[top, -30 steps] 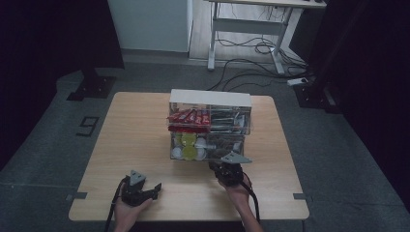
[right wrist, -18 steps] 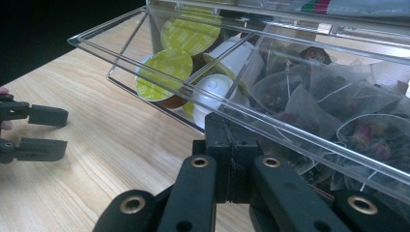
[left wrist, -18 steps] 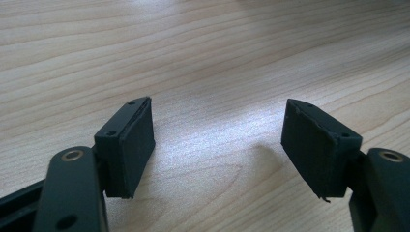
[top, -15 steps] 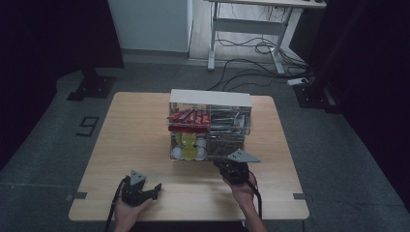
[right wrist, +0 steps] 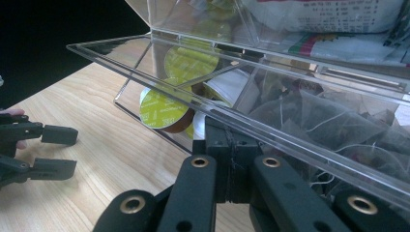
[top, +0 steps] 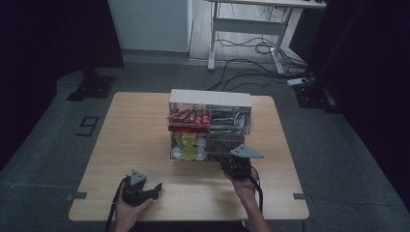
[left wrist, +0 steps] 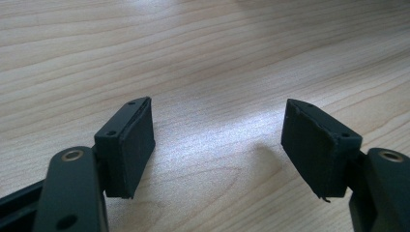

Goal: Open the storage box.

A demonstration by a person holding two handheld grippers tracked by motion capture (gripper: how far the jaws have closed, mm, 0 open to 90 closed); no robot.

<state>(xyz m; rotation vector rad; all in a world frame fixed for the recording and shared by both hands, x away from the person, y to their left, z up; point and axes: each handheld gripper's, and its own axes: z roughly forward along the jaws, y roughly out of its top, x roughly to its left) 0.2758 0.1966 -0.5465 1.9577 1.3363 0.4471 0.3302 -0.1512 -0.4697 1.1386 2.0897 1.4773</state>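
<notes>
Organizer box: clear two-tier case at centre of the high view, standing on the wooden table; white back panel on top.
Upper tier: red packets at left, printed sachets at right.
Lower tier: yellow-green capsules at left, pyramid tea bags at right.
Lower flap: clear lid of the lower tier, raised to about level; runs from upper left to lower right across the right gripper view.
Right gripper: lower centre-right of the high view, at the front edge of the box; jaws pressed together with no gap; they sit just under the flap's front edge, but whether they pinch it cannot be told.
Left gripper: lower left of the high view, well apart from the box; jaws spread wide over bare wood, holding nothing.
Left gripper, second sighting: at the left edge of the right gripper view, jaws parted.
</notes>
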